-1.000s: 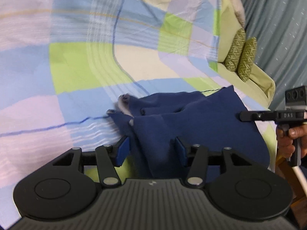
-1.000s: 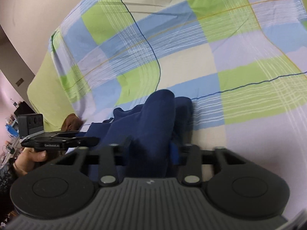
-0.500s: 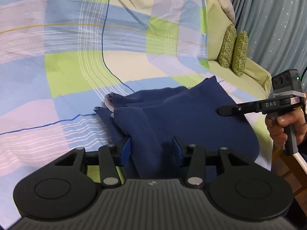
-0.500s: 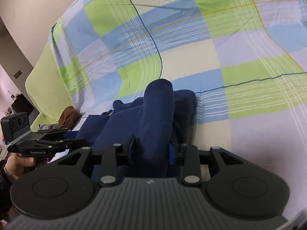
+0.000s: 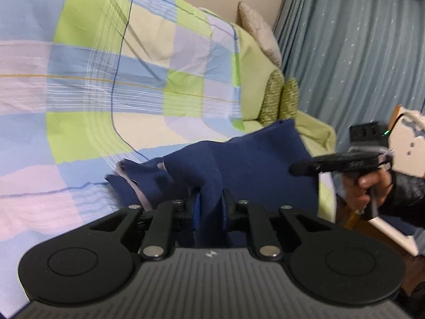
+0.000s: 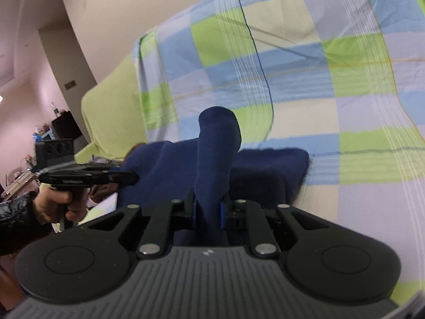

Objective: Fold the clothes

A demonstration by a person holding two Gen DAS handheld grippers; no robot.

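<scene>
A dark blue garment [image 5: 247, 159] lies crumpled on the checked bedspread [image 5: 93, 85], partly lifted off it. My left gripper [image 5: 209, 207] has its jaws closing, and a bunched fold of the blue cloth is pinched between its blue pads. In the right wrist view my right gripper [image 6: 208, 210] is closing too, with a thick roll of the same garment [image 6: 217, 143] squeezed between its pads and rising above them. Each view shows the other gripper held in a hand beside the garment: the right gripper [image 5: 294, 170] and the left gripper [image 6: 134, 178].
The bed runs wide behind the garment. Two green patterned cushions [image 5: 279, 101] and a beige pillow [image 5: 260, 34] sit at its head by a grey-blue curtain [image 5: 358, 53]. A white piece of furniture [image 5: 406, 143] stands at the right. The right wrist view shows a wall [image 6: 119, 13] and a cluttered room corner.
Both grippers have narrowed onto the blue cloth and pulled back and up, raising the garment's near edge off the bedspread. Both views have tilted, showing more of the room.
</scene>
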